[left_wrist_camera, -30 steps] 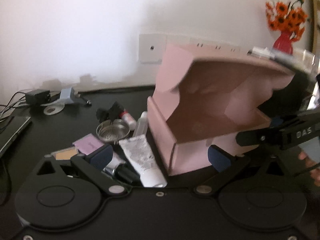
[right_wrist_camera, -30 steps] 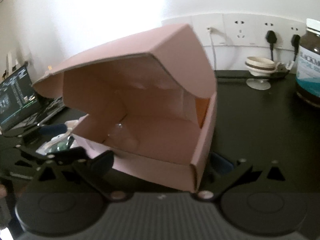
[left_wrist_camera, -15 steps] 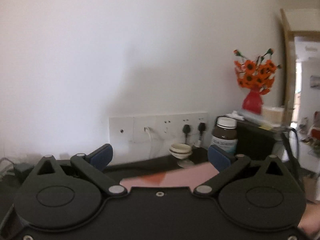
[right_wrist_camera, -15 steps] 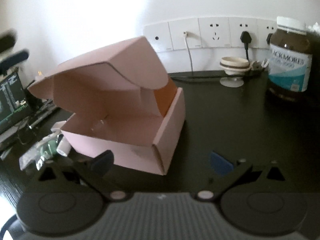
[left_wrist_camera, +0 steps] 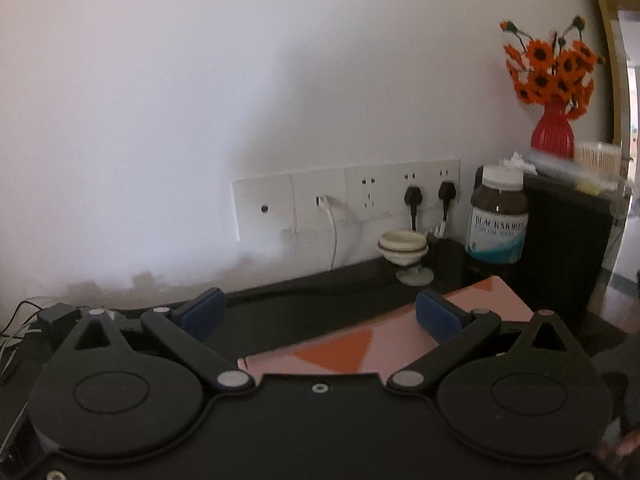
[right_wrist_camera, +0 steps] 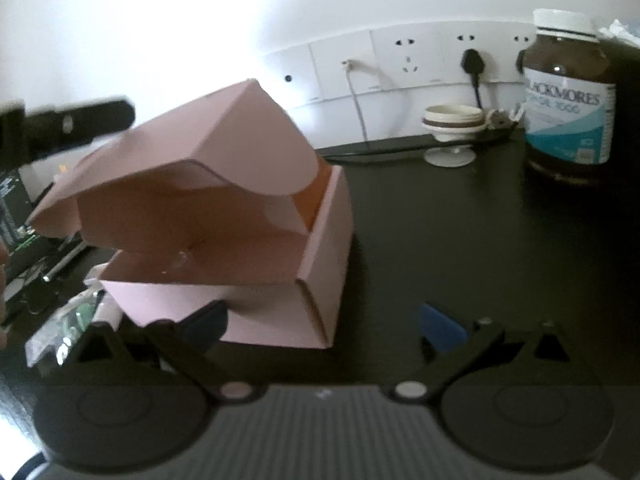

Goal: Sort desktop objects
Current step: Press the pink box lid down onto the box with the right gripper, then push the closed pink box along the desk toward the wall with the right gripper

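The pink cardboard box (right_wrist_camera: pixel 248 240) stands on the black desk with its lid tilted half open over the cavity. My right gripper (right_wrist_camera: pixel 322 326) is open just in front of the box's near right corner, nothing between its fingers. In the left wrist view only the pink and orange lid top (left_wrist_camera: pixel 360 344) shows, below my open left gripper (left_wrist_camera: pixel 320 316), which hovers above it and faces the wall. From the right wrist view the left gripper (right_wrist_camera: pixel 68 124) is a dark bar over the lid's left edge; whether it touches the lid I cannot tell.
Loose toiletries (right_wrist_camera: pixel 68 320) lie left of the box. A laptop (right_wrist_camera: pixel 12 208) sits at the far left. A brown supplement bottle (right_wrist_camera: pixel 568 92) and a small stacked dish (right_wrist_camera: pixel 452 124) stand by the wall sockets (left_wrist_camera: pixel 348 204). A red vase of orange flowers (left_wrist_camera: pixel 552 128) tops a black cabinet.
My left gripper has risen from desk level beside the box to above its lid, now facing the wall. My right gripper has backed away from the box opening.
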Demonstrator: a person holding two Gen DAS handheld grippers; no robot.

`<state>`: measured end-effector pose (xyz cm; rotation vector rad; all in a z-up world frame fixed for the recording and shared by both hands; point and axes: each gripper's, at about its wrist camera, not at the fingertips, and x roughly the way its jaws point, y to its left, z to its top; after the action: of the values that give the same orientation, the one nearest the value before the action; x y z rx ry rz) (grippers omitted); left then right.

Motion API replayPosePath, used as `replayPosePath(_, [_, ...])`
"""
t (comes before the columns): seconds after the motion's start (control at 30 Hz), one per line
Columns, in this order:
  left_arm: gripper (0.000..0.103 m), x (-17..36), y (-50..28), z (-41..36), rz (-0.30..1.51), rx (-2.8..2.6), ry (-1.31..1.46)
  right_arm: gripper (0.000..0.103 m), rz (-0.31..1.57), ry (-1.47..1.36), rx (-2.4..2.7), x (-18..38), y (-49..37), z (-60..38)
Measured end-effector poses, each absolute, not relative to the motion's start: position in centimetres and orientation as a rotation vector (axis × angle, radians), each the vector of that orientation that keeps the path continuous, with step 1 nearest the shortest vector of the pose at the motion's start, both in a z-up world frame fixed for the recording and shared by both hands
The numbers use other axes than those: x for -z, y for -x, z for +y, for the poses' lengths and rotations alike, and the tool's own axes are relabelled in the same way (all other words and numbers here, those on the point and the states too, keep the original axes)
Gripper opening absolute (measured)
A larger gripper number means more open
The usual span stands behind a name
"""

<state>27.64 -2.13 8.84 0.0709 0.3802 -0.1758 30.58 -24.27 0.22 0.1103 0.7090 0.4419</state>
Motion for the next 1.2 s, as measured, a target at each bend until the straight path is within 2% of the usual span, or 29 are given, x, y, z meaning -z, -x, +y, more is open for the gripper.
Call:
replayPosePath(0.4, [0.103,-5.7,-26.8,-1.5,0.434,0.168,-0.115,0.102,0.660,-0.032,-0.549,-2.8,-26.9,-25.7])
replayPosePath(0.67, [0.103,-4.4,-26.7,-1.6,0.453,0.163,-0.133,0.102,0.592,-0.118,-0.581,-4.7,-27.0,-26.7])
replayPosePath(1.2, [0.103,-3.6,-26.7,-1.6,0.452,0.149,-0.178,0.102,0.630,-0.135,-0.395,-1.6,-30.6,-22.9])
